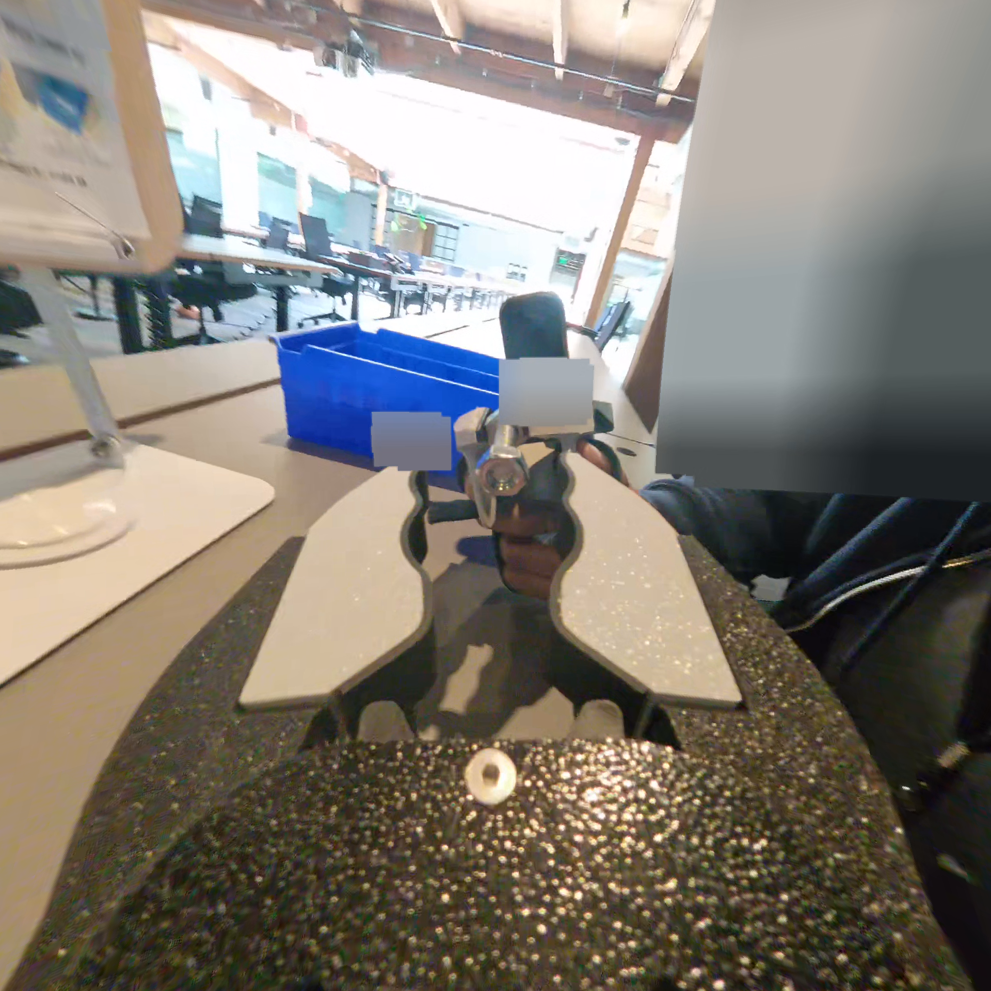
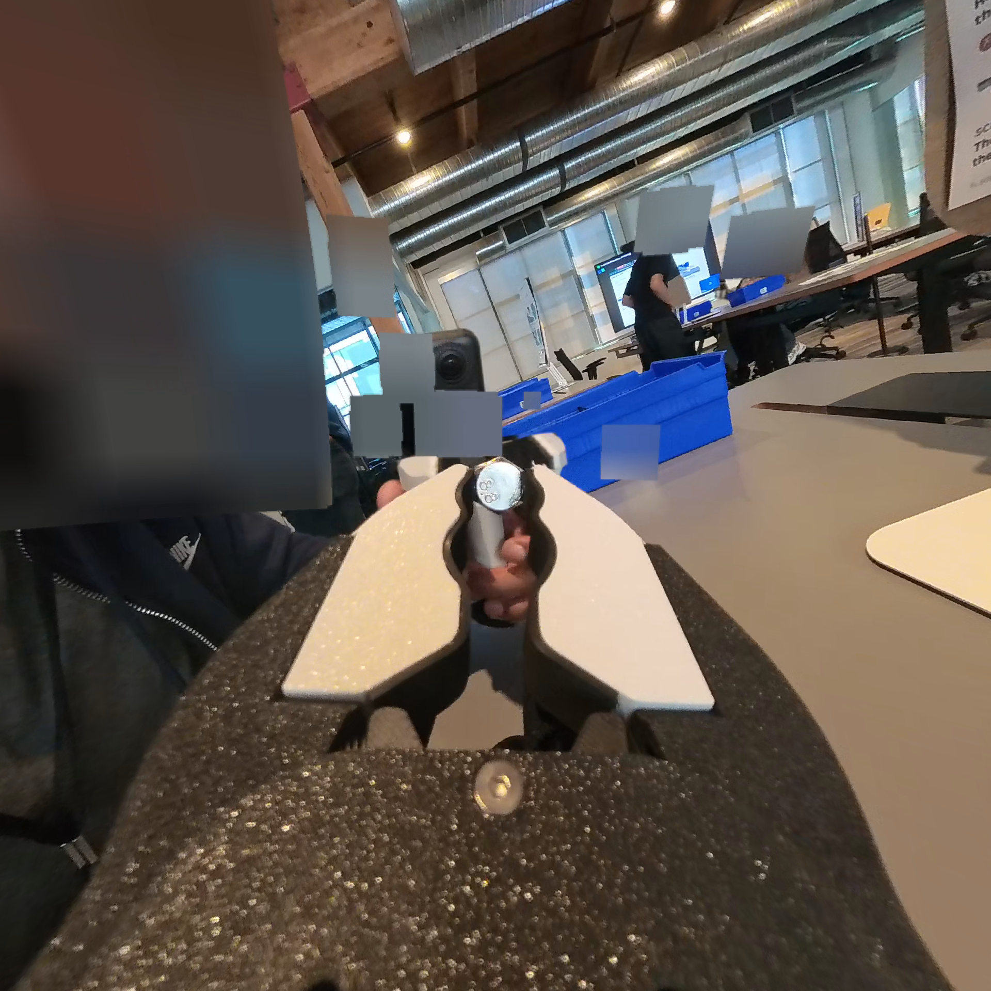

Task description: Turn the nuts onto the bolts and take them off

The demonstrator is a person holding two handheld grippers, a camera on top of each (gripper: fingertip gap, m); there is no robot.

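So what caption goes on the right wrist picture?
Right tool grips a shiny bolt by its head, blue bin behind.

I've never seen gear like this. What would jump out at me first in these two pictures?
Probably the shiny steel bolt pinched by its hexagonal head between the right gripper's white fingers, held up in mid-air. In the left wrist view, a hex nut sits on the bolt's threaded end, just ahead of the left gripper. Behind them, a bright blue bin stands on the grey table.
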